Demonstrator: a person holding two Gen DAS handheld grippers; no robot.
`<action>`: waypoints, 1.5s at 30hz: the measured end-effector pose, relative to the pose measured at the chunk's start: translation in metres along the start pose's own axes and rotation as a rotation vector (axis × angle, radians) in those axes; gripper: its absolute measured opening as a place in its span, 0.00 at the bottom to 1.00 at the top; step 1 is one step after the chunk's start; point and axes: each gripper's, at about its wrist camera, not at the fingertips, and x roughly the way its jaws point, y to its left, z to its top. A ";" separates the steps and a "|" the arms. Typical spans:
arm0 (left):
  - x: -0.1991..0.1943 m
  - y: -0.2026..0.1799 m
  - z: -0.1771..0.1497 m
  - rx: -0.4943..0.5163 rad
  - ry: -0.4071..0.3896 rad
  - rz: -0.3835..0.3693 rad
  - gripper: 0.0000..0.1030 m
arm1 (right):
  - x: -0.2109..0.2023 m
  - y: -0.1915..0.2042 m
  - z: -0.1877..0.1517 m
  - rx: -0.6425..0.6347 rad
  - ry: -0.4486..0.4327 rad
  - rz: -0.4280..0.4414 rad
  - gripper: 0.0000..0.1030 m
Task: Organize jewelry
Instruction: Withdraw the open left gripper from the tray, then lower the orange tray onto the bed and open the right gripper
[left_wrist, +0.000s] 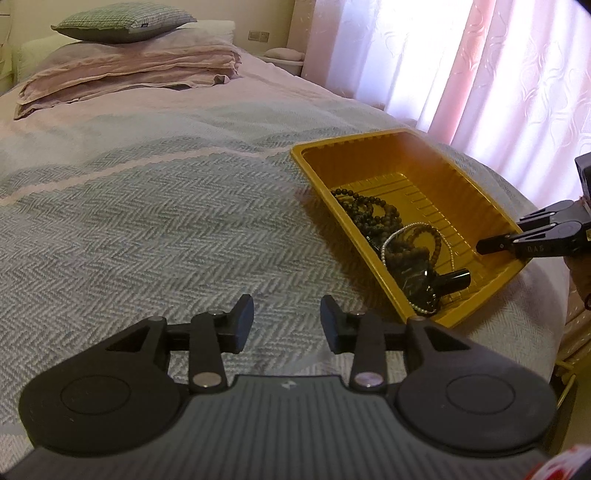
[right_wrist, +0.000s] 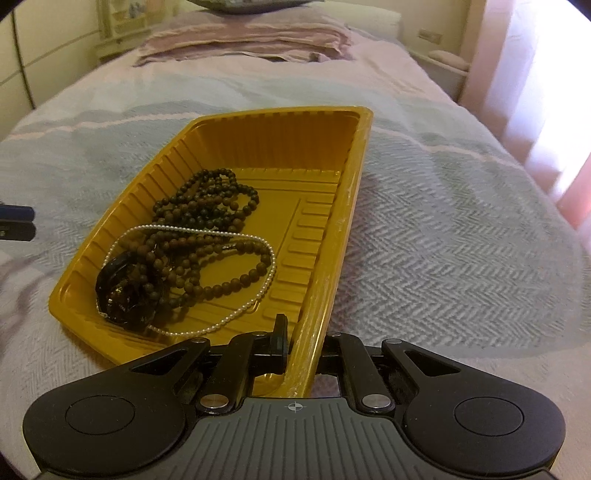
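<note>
A yellow plastic tray (right_wrist: 356, 173) lies on the herringbone bedspread (right_wrist: 461, 229). In it lie a dark bead necklace (right_wrist: 207, 195), a brown bead strand (right_wrist: 229, 284), a thin pearl strand (right_wrist: 255, 301) and a black glossy piece (right_wrist: 125, 291). My right gripper (right_wrist: 301, 345) is shut on the tray's near right wall, one finger inside and one outside. In the left wrist view the tray (left_wrist: 369, 146) sits to the right, with the right gripper (left_wrist: 500, 233) on its rim. My left gripper (left_wrist: 287, 321) stands open over the bedspread, left of the tray, with nothing between its fingers.
Folded pink bedding (left_wrist: 129, 74) with a checked pillow (left_wrist: 122, 24) on top lies at the head of the bed. Pink curtains (left_wrist: 480, 74) hang along the right side. The bed's edge drops off just right of the tray. A nightstand (left_wrist: 284, 55) stands at the far corner.
</note>
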 end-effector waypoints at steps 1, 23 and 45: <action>0.000 -0.001 0.000 -0.001 0.000 -0.001 0.35 | 0.001 -0.003 -0.001 -0.002 -0.004 0.015 0.07; -0.031 0.001 -0.022 -0.063 -0.056 0.077 0.74 | -0.052 -0.029 -0.029 0.257 -0.226 0.040 0.65; -0.123 0.013 -0.089 -0.226 -0.058 0.241 1.00 | -0.087 0.181 -0.054 0.236 -0.172 -0.013 0.78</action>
